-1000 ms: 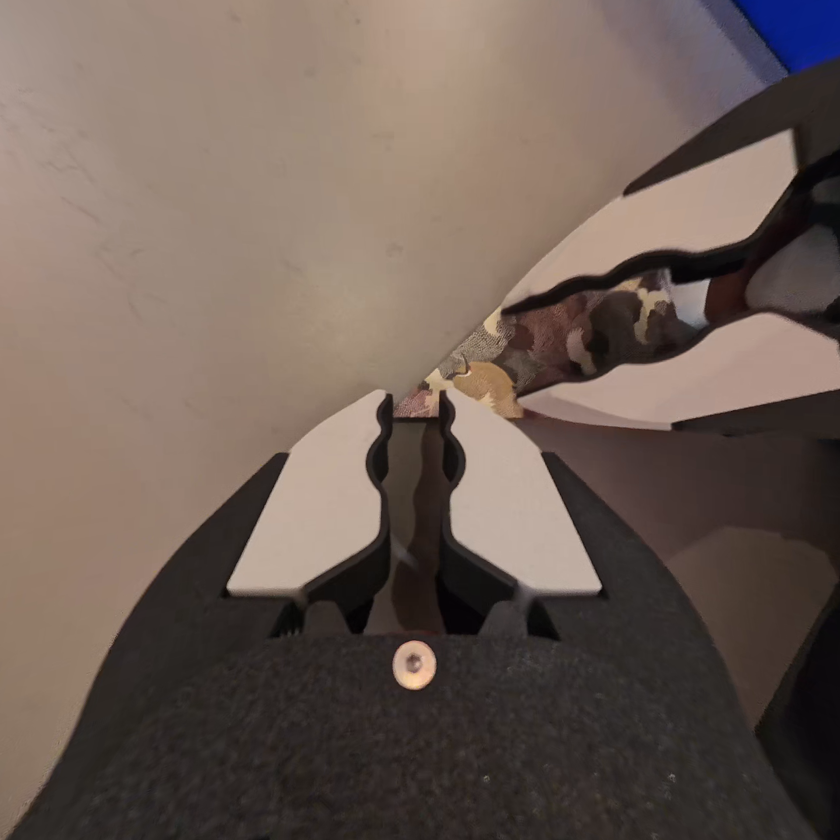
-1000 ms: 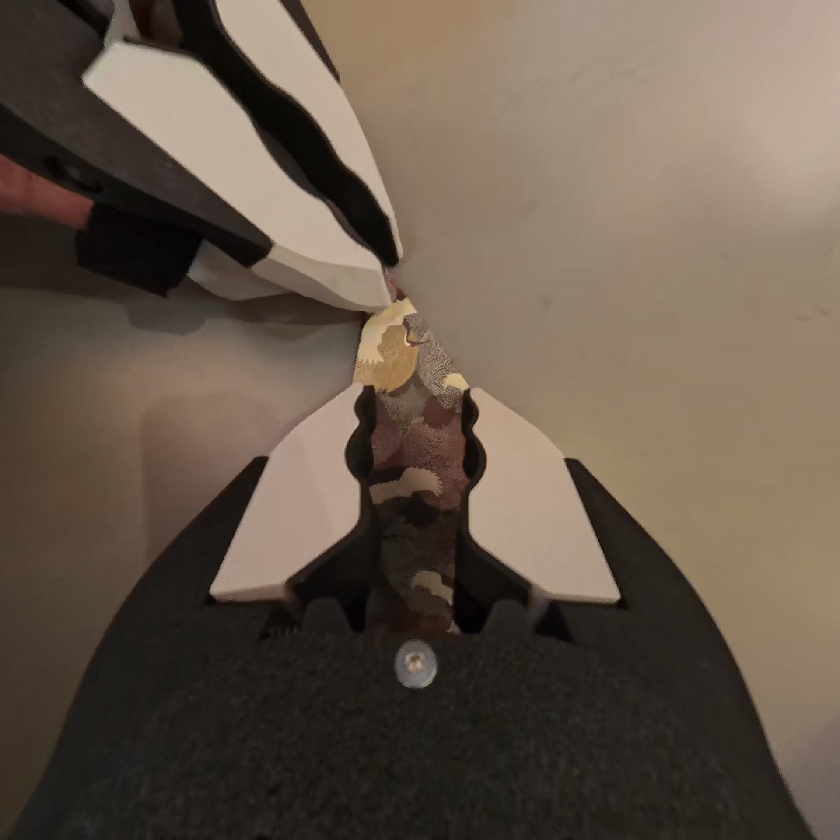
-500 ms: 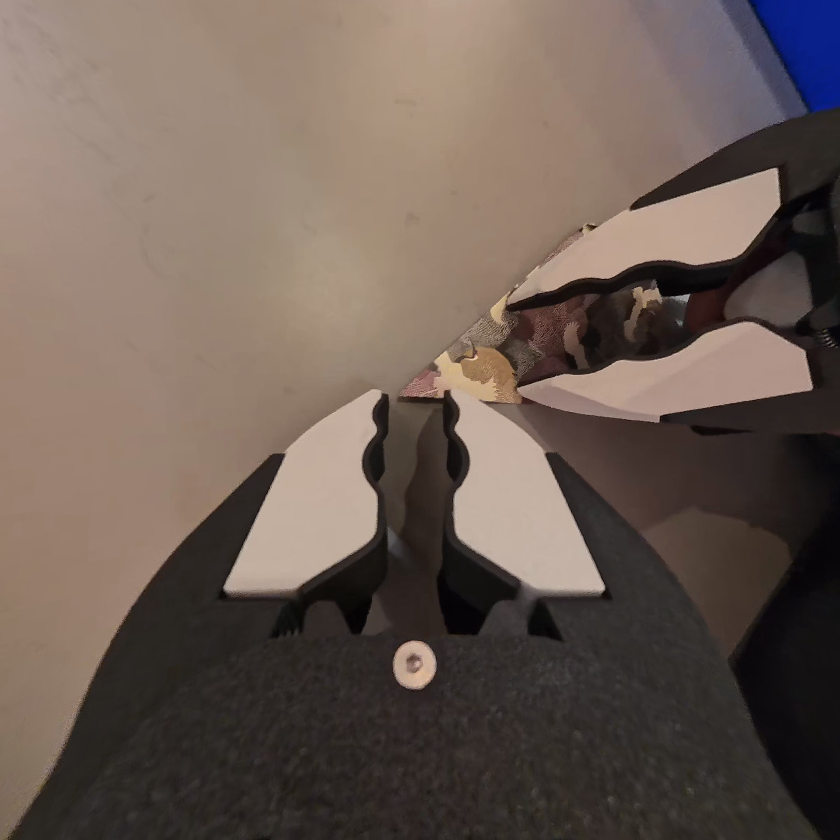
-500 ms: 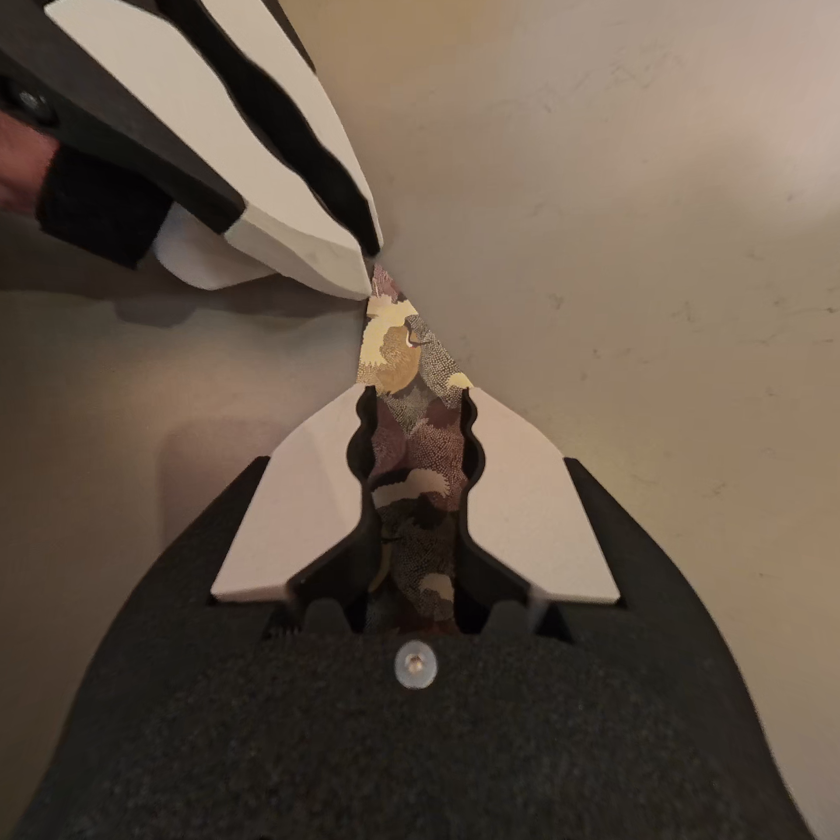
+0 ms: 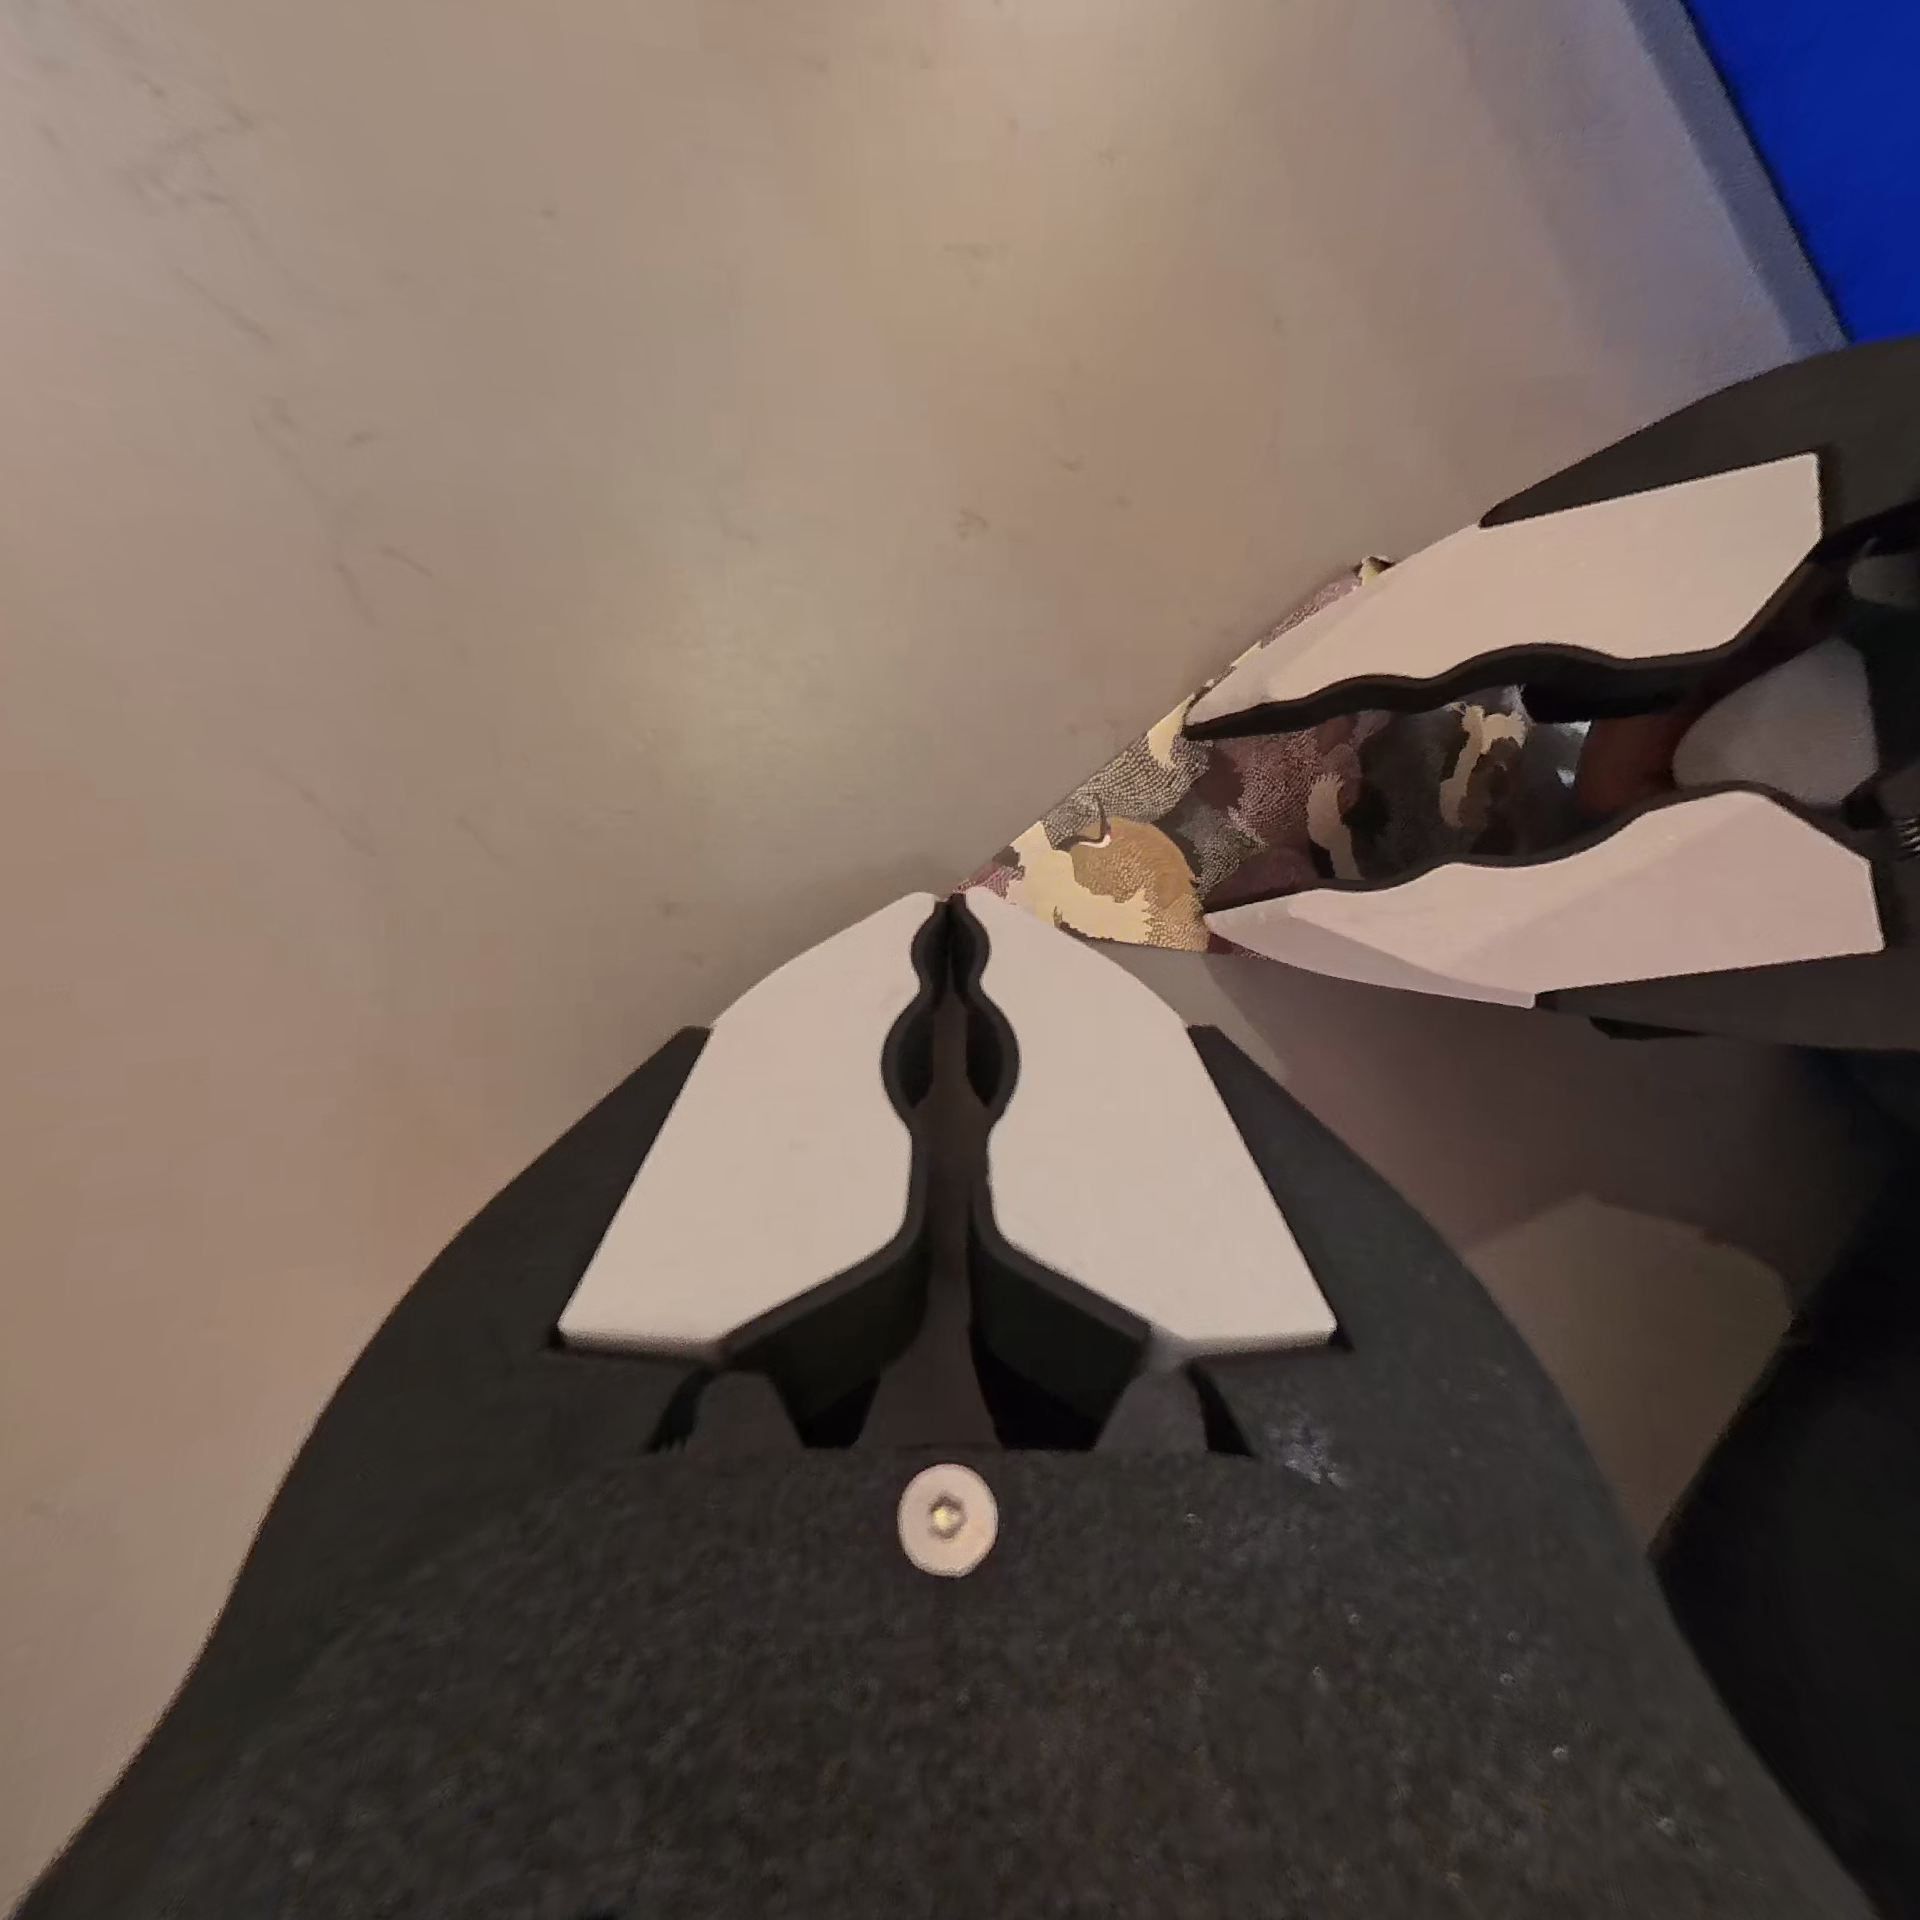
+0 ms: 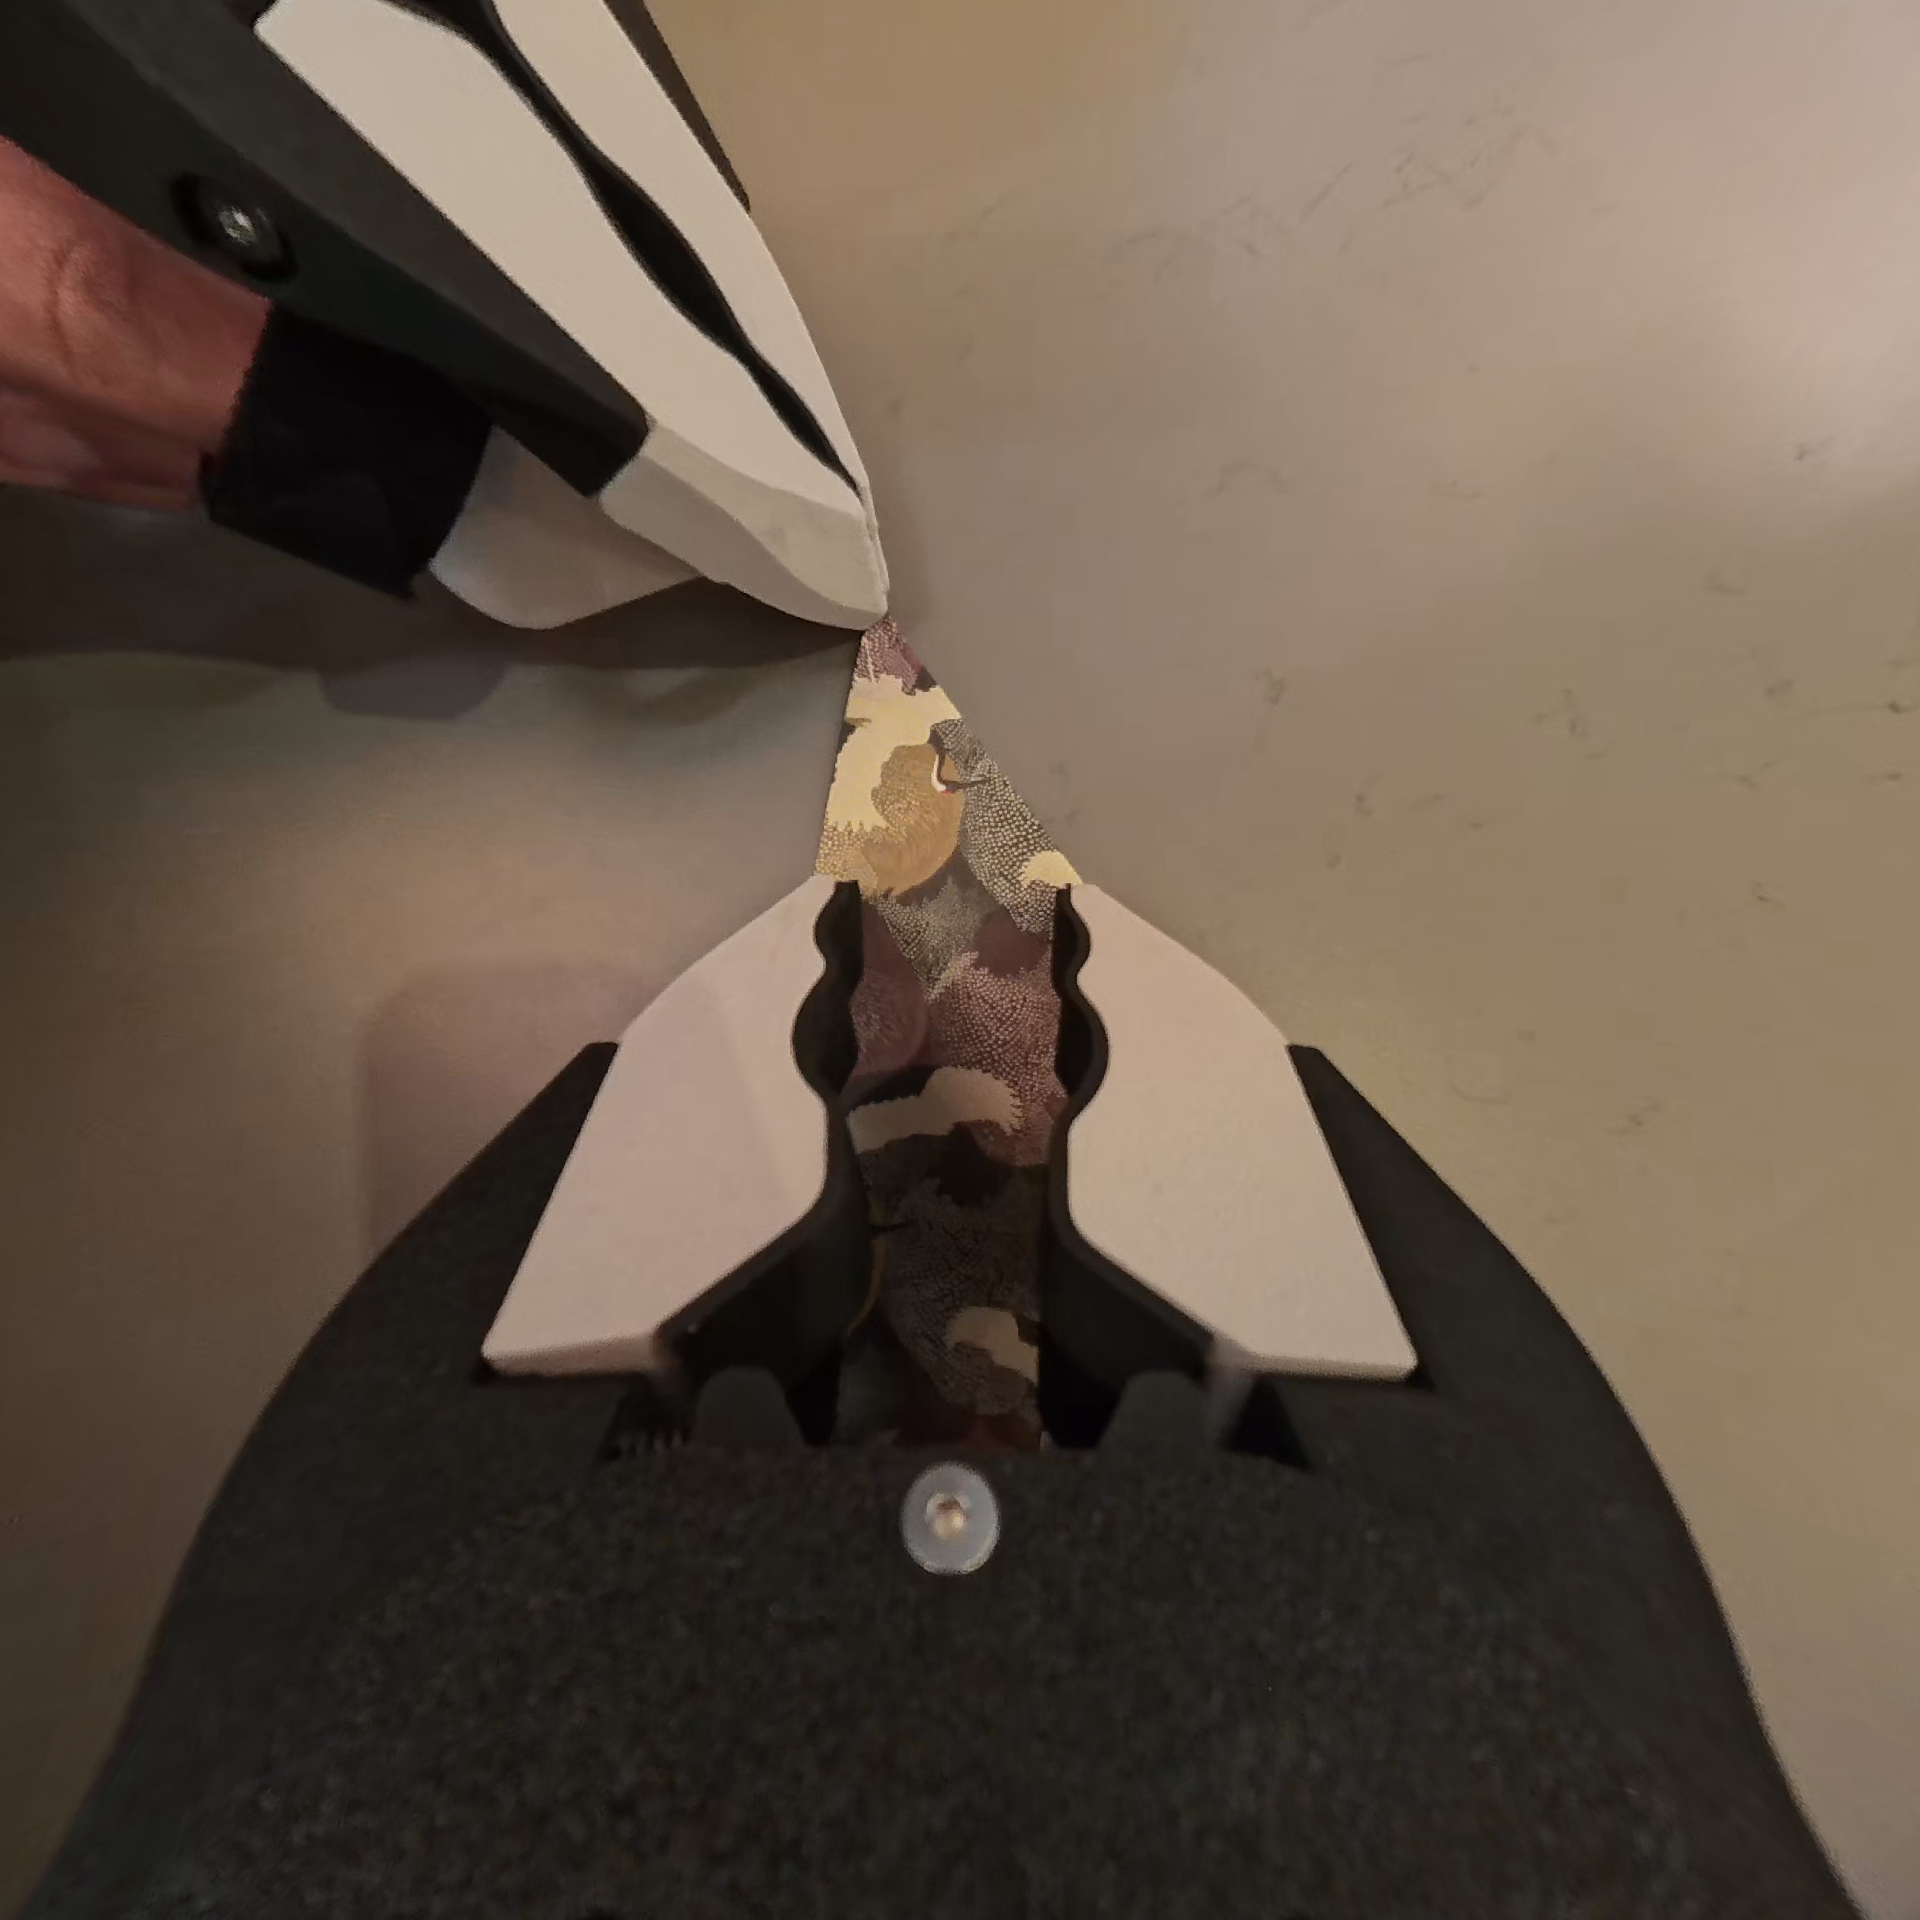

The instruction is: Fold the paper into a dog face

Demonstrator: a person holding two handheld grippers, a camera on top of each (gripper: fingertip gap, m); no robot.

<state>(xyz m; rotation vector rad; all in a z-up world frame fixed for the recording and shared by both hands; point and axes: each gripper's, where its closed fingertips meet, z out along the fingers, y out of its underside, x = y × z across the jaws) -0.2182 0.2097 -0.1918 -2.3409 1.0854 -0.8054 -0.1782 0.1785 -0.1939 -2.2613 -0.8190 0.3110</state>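
Item: paper (image 6: 940, 821), flat on table (image 5: 520, 520), under my right gripper (image 6: 954, 896), jaws apart. Left gripper (image 5: 951, 914) closed at its corner tip. Risk: the tip tears or slips free if I pull.

A pale beige counter (image 5: 623, 520), matte and faintly scuffed, fills both views. The patterned paper (image 6: 914, 790) lies flat on it, its pointed corner just ahead of the right tool (image 6: 951, 894), the rest running back between that tool's fingers. The left tool (image 5: 951, 914) rests tip-down at that corner.
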